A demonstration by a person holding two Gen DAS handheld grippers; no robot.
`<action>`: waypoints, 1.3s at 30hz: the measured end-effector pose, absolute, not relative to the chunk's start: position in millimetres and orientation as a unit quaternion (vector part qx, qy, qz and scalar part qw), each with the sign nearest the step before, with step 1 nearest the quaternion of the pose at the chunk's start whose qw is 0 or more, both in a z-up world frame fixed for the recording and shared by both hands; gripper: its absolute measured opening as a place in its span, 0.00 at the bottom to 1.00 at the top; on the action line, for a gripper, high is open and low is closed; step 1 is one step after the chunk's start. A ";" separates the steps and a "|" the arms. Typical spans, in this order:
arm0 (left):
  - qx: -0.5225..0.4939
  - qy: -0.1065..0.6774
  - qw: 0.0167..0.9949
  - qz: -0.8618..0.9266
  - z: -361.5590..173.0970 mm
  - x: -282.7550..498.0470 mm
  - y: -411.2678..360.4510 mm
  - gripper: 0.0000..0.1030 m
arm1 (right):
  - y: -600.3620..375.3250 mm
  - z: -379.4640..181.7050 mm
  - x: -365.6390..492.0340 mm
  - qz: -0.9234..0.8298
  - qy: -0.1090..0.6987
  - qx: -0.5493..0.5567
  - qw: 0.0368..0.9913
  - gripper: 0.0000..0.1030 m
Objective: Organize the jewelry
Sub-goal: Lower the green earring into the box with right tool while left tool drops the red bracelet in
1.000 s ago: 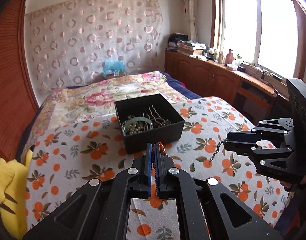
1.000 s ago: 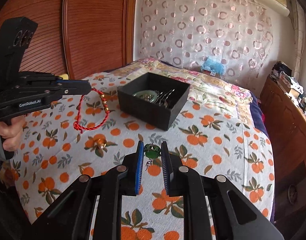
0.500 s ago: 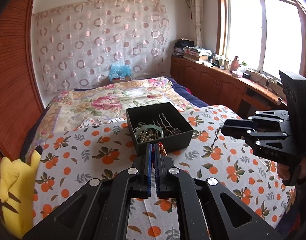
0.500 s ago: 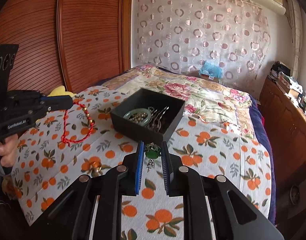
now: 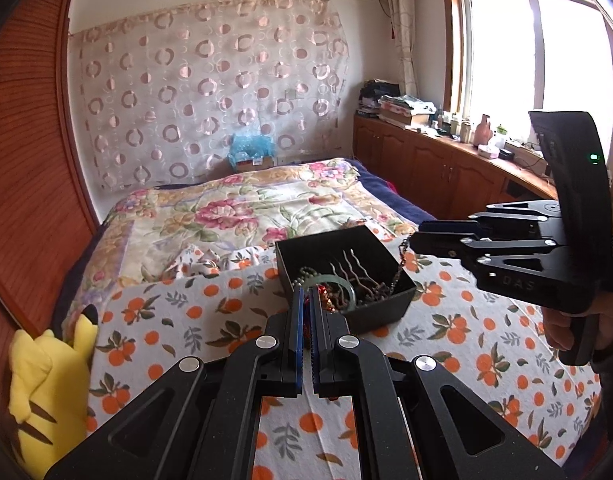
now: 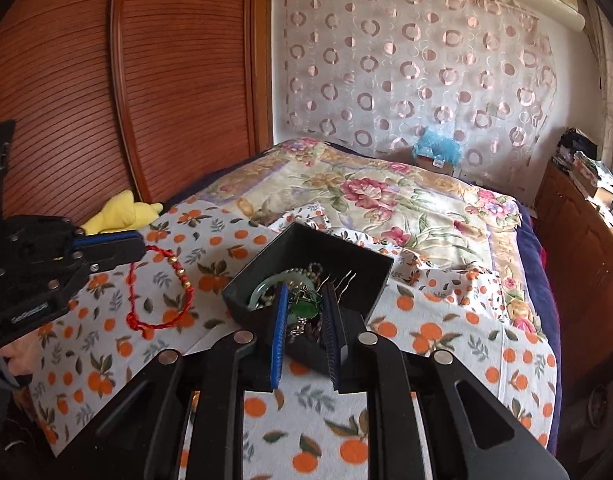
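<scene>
My left gripper (image 5: 306, 292) is shut on a red string bracelet (image 6: 162, 292) with gold beads; the loop hangs from its tip (image 6: 140, 246) above the orange-print cloth, left of the black box (image 6: 242, 300). My right gripper (image 6: 305, 288) is shut on a green pendant necklace (image 6: 302, 309), which dangles over the box's near corner. From the left wrist view its chain (image 5: 400, 264) drops from the right gripper (image 5: 416, 238) into the box (image 5: 382, 308). Inside lie a jade bangle (image 5: 348, 286), beads and wavy hairpins (image 5: 352, 266).
The box stands on an orange-print cloth (image 5: 210, 320) spread over a floral quilt (image 5: 242, 208) on a bed. A yellow plush toy (image 5: 46, 380) lies at the bed's left edge beside a wooden wardrobe (image 6: 178, 80). Wooden cabinets (image 5: 426, 168) run under the window.
Both grippers have risen and moved toward the box. The right one now holds the pendant over the box instead of over the cloth before it. The left one still carries the bracelet.
</scene>
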State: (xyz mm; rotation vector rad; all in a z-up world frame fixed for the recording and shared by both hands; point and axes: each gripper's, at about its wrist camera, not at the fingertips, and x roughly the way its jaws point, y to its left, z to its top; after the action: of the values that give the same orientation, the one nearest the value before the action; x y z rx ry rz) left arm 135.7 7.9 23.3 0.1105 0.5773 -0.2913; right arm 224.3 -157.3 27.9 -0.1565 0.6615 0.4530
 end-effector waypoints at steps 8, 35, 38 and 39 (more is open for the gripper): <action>0.076 0.292 0.944 -0.136 24.7 153.7 6.3 0.02 | -150.8 2.4 252.0 0.194 0.339 -0.080 0.917 0.19; 0.085 0.326 0.933 -0.123 8.3 219.6 -23.6 0.02 | -186.5 -13.6 277.4 0.171 0.333 -0.018 0.927 0.33; 0.081 0.332 0.932 -0.122 3.1 229.4 -30.5 0.02 | -193.4 -14.8 269.1 0.169 0.331 -0.020 0.928 0.33; 0.078 0.333 0.932 -0.122 0.7 231.6 -31.4 0.02 | -195.5 -15.2 266.4 0.168 0.331 -0.020 0.928 0.33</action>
State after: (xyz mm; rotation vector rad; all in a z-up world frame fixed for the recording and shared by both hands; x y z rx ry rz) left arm 231.6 -31.4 0.7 0.1597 0.6823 -0.2497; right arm 266.4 -195.5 -15.2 -0.0411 0.6782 0.3449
